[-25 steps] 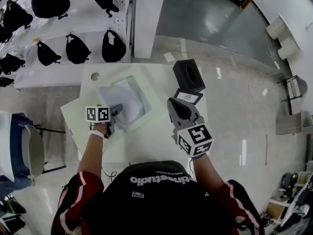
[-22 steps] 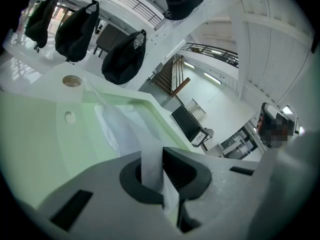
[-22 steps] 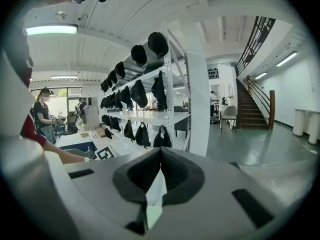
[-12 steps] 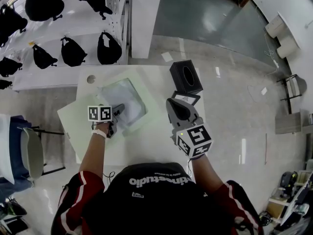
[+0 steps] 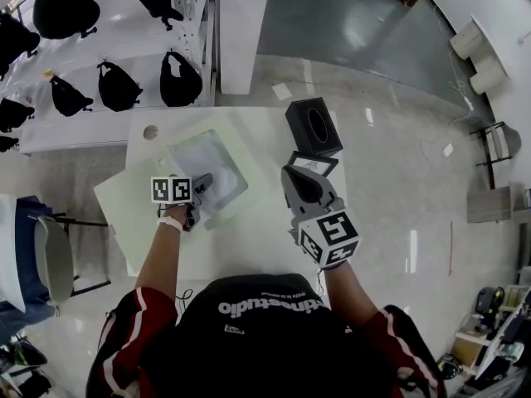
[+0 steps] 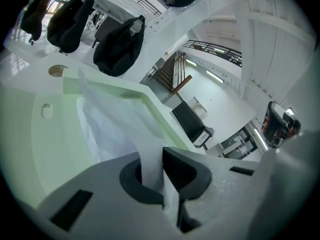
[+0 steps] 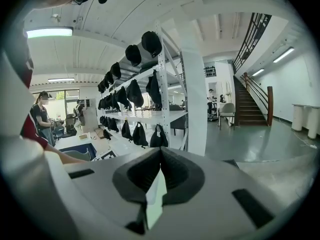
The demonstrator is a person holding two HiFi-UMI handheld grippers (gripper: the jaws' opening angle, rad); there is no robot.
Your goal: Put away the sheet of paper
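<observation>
A thin white sheet of paper (image 5: 207, 162) lies in an open pale green folder (image 5: 124, 210) on the white table (image 5: 249, 247). My left gripper (image 5: 199, 187) is at the sheet's near edge and is shut on it. In the left gripper view the sheet of paper (image 6: 107, 129) runs from the closed left gripper (image 6: 161, 156) out over the folder (image 6: 30, 149). My right gripper (image 5: 297, 179) hovers shut over the table's right part, near a black tissue box (image 5: 314, 128). In its own view the right gripper (image 7: 160, 156) holds nothing that I can make out.
A small framed card (image 5: 315, 166) lies by the tissue box. There is a round cap (image 5: 150, 132) in the table's far left corner. White shelves with black bags (image 5: 116, 85) stand behind the table, a chair (image 5: 50, 255) to its left, and a white pillar (image 5: 241, 31) beyond.
My left gripper has shifted a little to the right over the folder, still holding the paper's edge. The right gripper has stayed where it was.
</observation>
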